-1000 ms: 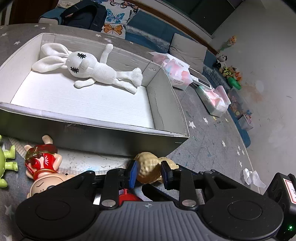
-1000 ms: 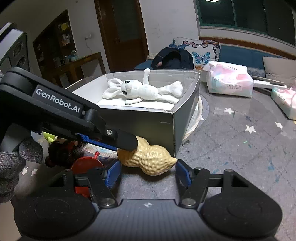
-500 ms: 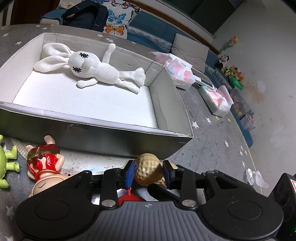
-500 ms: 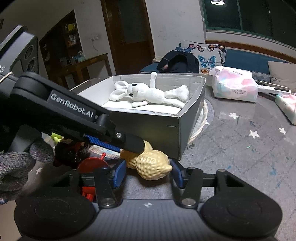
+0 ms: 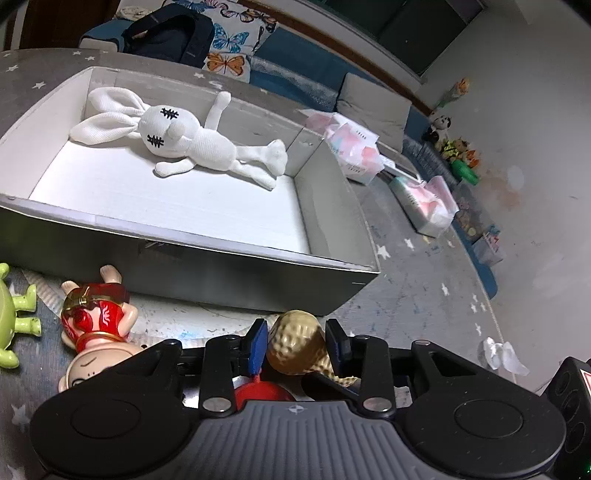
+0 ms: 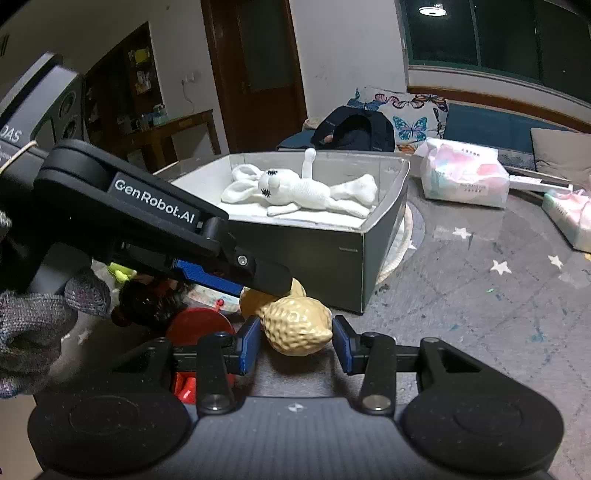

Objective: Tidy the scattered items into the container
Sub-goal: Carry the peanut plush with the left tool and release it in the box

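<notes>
A tan peanut toy (image 5: 299, 347) sits between the blue pads of my left gripper (image 5: 297, 343), which is shut on one end of it and holds it just off the floor in front of the grey box (image 5: 207, 273). My right gripper (image 6: 295, 338) brackets the peanut's other end (image 6: 297, 326); its jaws are closing in, with a small gap still showing. A white plush rabbit (image 5: 192, 144) lies in the box, which also shows in the right wrist view (image 6: 343, 254). A red-dressed doll (image 5: 92, 328), a green toy (image 5: 14, 317) and a red toy (image 5: 262, 393) lie on the floor.
Tissue packs (image 5: 354, 151) (image 5: 424, 203) lie on the star-patterned rug (image 5: 424, 295) to the right of the box. A crumpled paper (image 5: 500, 354) lies at the right. A dark backpack (image 5: 166, 33) and a butterfly cushion are behind the box.
My left gripper has closed on the peanut and lifted it slightly. My right gripper has narrowed around its other end.
</notes>
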`<action>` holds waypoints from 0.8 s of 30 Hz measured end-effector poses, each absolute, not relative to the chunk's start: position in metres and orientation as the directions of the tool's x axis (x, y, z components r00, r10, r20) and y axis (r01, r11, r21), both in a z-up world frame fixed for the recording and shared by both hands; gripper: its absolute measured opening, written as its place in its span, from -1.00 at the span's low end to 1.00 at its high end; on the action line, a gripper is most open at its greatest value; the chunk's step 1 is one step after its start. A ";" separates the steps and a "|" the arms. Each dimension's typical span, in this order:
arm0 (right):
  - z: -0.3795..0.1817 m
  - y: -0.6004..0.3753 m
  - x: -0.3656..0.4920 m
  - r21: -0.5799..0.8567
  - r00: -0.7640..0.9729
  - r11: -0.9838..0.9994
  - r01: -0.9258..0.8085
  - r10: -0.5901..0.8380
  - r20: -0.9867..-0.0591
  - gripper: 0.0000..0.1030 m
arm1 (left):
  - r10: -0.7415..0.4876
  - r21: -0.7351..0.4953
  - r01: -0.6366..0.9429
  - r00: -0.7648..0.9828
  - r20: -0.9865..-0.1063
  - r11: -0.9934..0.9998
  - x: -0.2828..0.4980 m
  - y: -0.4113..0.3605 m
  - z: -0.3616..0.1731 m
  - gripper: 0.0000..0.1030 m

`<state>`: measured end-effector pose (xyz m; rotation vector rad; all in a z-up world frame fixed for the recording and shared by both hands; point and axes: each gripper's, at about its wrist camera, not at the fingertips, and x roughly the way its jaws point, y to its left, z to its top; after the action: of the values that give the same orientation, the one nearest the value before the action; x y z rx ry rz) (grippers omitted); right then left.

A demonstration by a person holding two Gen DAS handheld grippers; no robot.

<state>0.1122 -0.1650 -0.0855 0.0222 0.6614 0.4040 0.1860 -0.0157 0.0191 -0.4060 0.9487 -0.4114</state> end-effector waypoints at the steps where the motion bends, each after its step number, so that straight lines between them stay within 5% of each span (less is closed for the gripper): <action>1: -0.083 -0.165 0.110 0.147 0.717 0.922 -0.357 0.372 -0.589 -0.18 | -0.512 -0.513 0.156 0.521 -0.683 0.844 0.184 -0.014 0.022 -0.30; 13: -0.021 -0.156 0.131 0.044 0.801 0.929 -0.367 0.340 -0.493 -0.18 | -0.529 -0.553 0.191 0.641 -0.556 0.811 0.200 -0.001 0.075 -0.29; 24: -0.033 -0.138 0.229 0.010 0.761 0.933 -0.361 0.300 -0.576 -0.18 | -0.499 -0.569 0.109 0.630 -0.595 0.815 0.294 0.011 0.048 -0.29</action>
<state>0.2286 -0.1382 -0.0334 -0.1036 0.6084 0.3603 0.2942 0.0108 0.0483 -0.5199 0.8225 -0.3669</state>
